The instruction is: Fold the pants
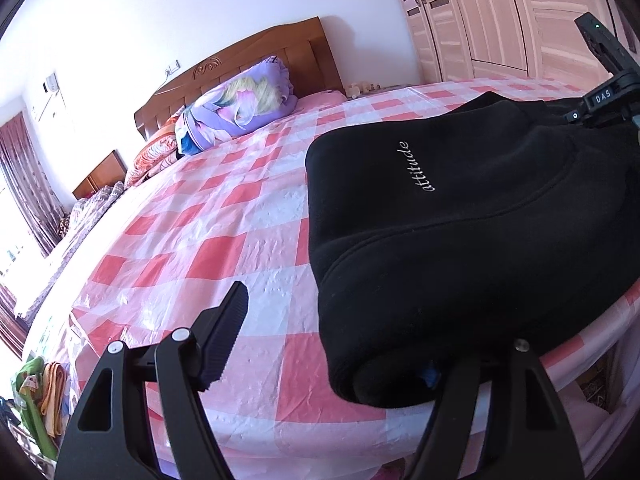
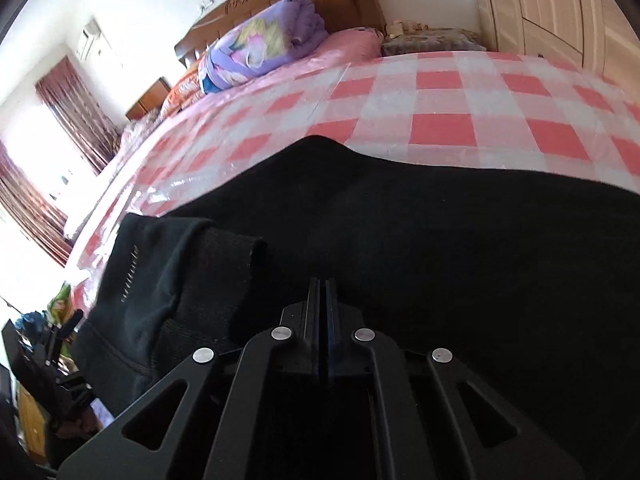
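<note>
The pants (image 1: 460, 220) lie folded at the bed (image 1: 224, 240) edge, frame right. Left tongs (image 1: 348, 344) stand apart, straddling their near corner. Right tongs (image 2: 323, 292) are pressed together over the fabric; whether they pinch it is unclear.

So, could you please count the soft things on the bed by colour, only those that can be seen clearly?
Black: 1, the pants, folded on the checked cover
Purple: 1, the rolled quilt by the headboard
Orange patterned: 1, the pillow beside the quilt
Total: 3
</note>
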A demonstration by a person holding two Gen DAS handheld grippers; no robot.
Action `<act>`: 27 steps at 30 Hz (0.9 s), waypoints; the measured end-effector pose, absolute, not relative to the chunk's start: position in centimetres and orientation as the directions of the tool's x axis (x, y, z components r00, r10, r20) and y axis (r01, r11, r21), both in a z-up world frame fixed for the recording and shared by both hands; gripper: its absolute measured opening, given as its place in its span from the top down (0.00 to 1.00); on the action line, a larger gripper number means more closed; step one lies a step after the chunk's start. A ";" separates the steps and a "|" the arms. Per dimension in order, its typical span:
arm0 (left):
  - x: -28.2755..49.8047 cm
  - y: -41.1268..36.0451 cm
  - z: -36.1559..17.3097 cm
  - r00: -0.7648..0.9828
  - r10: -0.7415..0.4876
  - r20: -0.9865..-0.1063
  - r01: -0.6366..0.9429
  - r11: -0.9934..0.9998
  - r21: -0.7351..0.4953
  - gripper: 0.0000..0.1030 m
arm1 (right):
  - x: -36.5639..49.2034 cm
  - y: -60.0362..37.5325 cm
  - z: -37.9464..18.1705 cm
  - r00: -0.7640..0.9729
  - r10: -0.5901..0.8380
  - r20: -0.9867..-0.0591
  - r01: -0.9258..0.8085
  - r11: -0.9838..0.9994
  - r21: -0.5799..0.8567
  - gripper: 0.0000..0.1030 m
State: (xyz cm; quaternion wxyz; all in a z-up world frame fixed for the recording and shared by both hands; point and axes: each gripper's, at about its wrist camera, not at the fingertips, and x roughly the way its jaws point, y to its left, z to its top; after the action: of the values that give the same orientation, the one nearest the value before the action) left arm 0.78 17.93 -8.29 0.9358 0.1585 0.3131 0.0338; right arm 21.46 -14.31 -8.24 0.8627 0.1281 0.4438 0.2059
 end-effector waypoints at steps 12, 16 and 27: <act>0.3 17.5 -8.2 0.816 0.217 -0.536 0.002 0.926 0.378 0.19 | 11.3 -15.3 -3.8 0.548 0.651 -0.525 -0.355 0.750 0.558 0.30; 0.1 17.2 -8.3 0.821 0.235 -0.521 -0.005 0.915 0.404 0.18 | 10.3 -14.3 -6.5 0.503 0.642 -0.579 -0.325 0.761 0.562 0.35; 0.1 17.6 -8.3 0.819 0.240 -0.521 -0.027 0.923 0.384 0.12 | 11.1 -13.7 -7.0 0.487 0.623 -0.612 -0.316 0.779 0.542 0.43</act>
State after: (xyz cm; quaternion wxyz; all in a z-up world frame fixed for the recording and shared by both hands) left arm 0.12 17.61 -8.34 0.9360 0.1826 0.2923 0.0712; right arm 11.07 -13.70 -6.97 0.8428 0.1816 0.4233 0.2784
